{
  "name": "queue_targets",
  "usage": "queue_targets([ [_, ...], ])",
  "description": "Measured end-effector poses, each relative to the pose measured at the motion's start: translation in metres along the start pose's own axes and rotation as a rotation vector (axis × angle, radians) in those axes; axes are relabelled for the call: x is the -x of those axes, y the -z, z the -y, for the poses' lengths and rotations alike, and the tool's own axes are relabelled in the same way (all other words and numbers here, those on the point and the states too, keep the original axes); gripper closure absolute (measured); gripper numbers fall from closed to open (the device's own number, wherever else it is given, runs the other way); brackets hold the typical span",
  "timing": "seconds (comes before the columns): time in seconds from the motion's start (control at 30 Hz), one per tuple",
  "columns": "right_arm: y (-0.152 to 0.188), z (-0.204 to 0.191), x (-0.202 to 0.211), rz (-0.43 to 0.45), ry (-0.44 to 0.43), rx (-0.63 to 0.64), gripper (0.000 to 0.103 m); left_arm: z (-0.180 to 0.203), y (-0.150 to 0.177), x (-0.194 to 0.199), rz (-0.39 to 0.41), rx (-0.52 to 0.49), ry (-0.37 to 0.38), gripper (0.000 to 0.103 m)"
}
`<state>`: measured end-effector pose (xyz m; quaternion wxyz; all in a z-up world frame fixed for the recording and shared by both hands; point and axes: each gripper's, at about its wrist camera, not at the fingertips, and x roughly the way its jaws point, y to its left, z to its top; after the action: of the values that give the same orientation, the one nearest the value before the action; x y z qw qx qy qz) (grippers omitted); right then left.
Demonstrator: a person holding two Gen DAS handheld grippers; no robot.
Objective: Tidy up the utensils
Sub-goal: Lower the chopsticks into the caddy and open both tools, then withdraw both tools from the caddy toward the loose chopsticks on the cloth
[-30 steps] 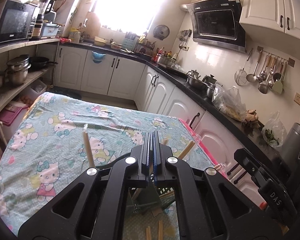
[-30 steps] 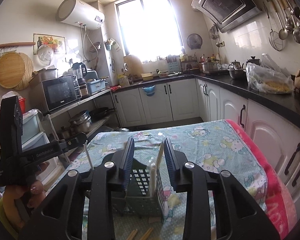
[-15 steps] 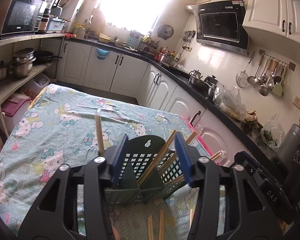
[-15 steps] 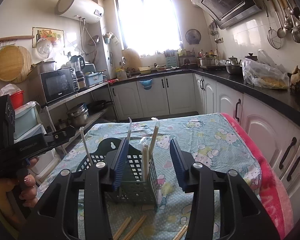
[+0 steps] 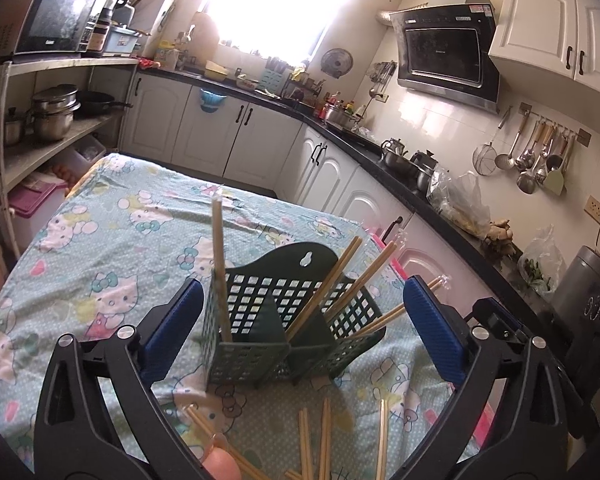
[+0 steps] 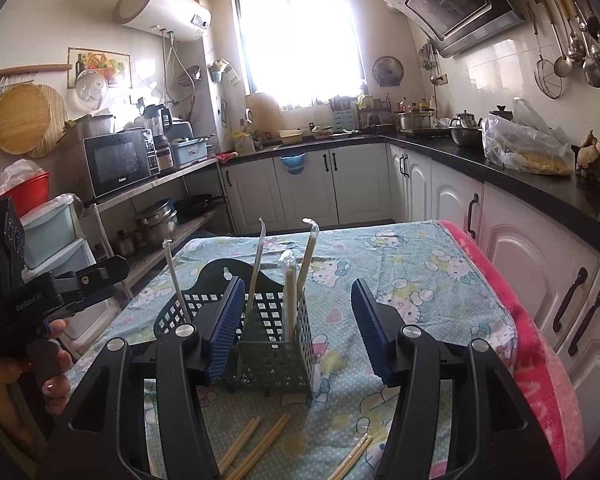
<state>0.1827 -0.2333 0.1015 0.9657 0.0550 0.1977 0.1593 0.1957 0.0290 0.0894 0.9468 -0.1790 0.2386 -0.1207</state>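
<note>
— Opening wide over the cloth-covered counter (image 5: 112, 240), the left gripper (image 5: 300, 320) has gone from fingers pressed together a second ago to fully spread now. What does the left wrist view show between them?

— Nothing pinched. The green basket (image 5: 276, 300) stands on the counter in the gap, clear of both blue pads, with one chopstick (image 5: 220, 264) upright in its left compartment and several leaning chopsticks (image 5: 328, 280) in the right. A second ago the closed fingers hid most of the basket; now it shows whole.

— And the right gripper (image 6: 300, 320)?

— Its fingers are parting too, about halfway, and they grip nothing. In the right wrist view, wrapped chopsticks (image 6: 290, 300) stand in the basket's near compartment, just beyond the left pad. A second ago the fingers stood much closer together around that spot.

— What does that mean for the job?

— Judging by the spreading fingers, both hands have just let sticks go into the basket, so one round of sorting looks done. The work is not finished: loose chopsticks (image 5: 312, 440) lie flat on the counter in front of the basket, and more loose sticks (image 6: 256, 444) show low in the right wrist view.

— Next?

— Probably a reach down for those. They lie flat and thin on soft cloth, so pinching them cleanly could be fiddly.
</note>
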Motion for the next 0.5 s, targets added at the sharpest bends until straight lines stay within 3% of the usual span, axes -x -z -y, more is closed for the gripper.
queue_targets([
  [0.5,0.013,-0.004,0.011,-0.026,-0.01,0.021,0.049,-0.011,0.018,0.016,-0.024,0.027,-0.031,0.011],
])
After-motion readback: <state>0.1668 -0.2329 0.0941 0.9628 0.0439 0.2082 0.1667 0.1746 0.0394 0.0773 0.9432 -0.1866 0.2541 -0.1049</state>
